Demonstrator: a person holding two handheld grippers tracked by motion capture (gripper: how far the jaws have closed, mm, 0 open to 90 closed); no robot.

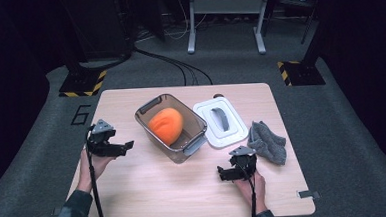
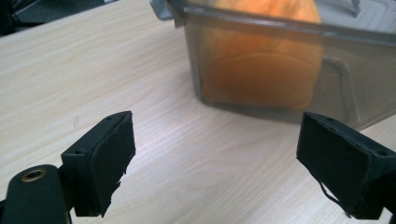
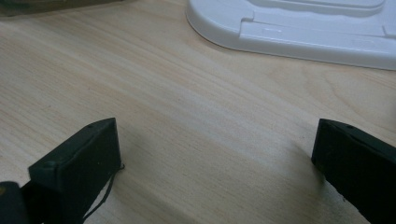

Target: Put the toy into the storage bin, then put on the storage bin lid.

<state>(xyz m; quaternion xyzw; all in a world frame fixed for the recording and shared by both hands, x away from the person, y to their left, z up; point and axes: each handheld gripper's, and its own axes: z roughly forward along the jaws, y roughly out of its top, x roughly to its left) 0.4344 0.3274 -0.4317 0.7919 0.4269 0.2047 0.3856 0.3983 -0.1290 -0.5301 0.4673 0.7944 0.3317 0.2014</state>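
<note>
High view: we noted the clear container (image 1: 171, 127) standing near the middle of the bench (image 1: 150, 191), set at an angle, with the orange object (image 1: 166, 125) inside it. The white lid (image 1: 221, 122) lay flat just to the container's right, handle side up, and a grey cloth (image 1: 268, 142) sat crumpled right of the lid. The left gripper (image 1: 125, 145) was held left of the container, near but apart from it, jaws pointing toward its wall. The right gripper (image 1: 223, 174) hovered near the front of the bench, below the lid's near corner, touching nothing.

Left gripper view: we saw the jaws spread wide with nothing between them but bare bench. The container (image 2: 289, 70) stood straight ahead, its near wall facing the gripper, and the orange object (image 2: 261, 70) showed through the tinted plastic.

Right gripper view: the jaws were likewise wide apart and empty. The lid (image 3: 299, 28) lay ahead across the far edge, its near rim resting on the bench.

Judgement: we took the step to be the approach before closing the container; the contents looked loaded and the lid was still off. The next move would call for the right gripper to advance and pinch the lid at its rim or handle, while the left steadied the container's wall.
</note>
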